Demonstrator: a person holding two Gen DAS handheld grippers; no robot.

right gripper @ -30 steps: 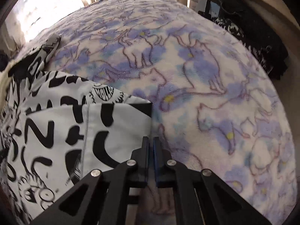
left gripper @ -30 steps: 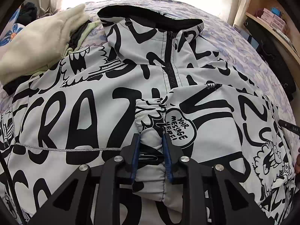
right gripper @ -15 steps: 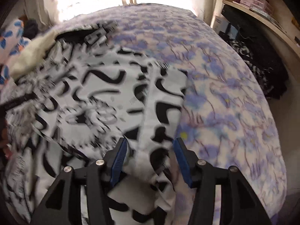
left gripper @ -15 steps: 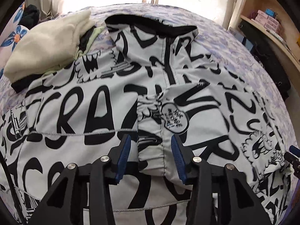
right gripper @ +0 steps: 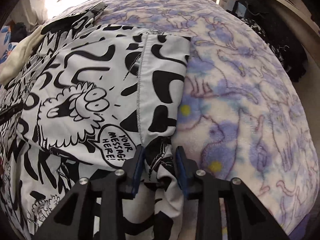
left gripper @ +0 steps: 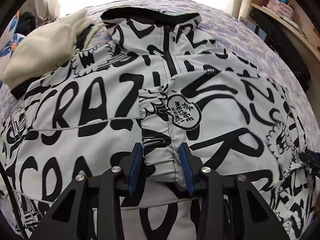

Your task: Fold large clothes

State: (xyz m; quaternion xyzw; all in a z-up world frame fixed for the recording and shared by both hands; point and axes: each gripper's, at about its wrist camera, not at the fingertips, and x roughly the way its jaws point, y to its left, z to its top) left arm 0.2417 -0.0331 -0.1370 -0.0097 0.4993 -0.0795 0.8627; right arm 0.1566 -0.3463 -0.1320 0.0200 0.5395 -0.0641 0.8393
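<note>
A white jacket with black graffiti lettering (left gripper: 96,108) lies spread on the bed, zipper up, collar at the far end. Its right sleeve (left gripper: 220,108) is folded across the chest, cuff (left gripper: 158,148) near the middle. My left gripper (left gripper: 161,160) is open, its blue-padded jaws either side of the cuff, not pinching it. In the right wrist view the jacket's folded right side (right gripper: 112,92) fills the left half. My right gripper (right gripper: 159,167) is open with a bunch of jacket fabric (right gripper: 160,156) between its jaws at the fold's near edge.
A purple-and-white fleece blanket (right gripper: 250,108) covers the bed. A cream garment (left gripper: 46,46) lies at the jacket's far left shoulder. Wooden shelves with boxes (left gripper: 284,6) and dark clothes (right gripper: 280,36) stand along the right side. My right gripper's tip shows in the left wrist view (left gripper: 312,158).
Both grippers have opened: the left let go of the sleeve cuff, the right went from shut over the blanket to open over the jacket's folded right edge.
</note>
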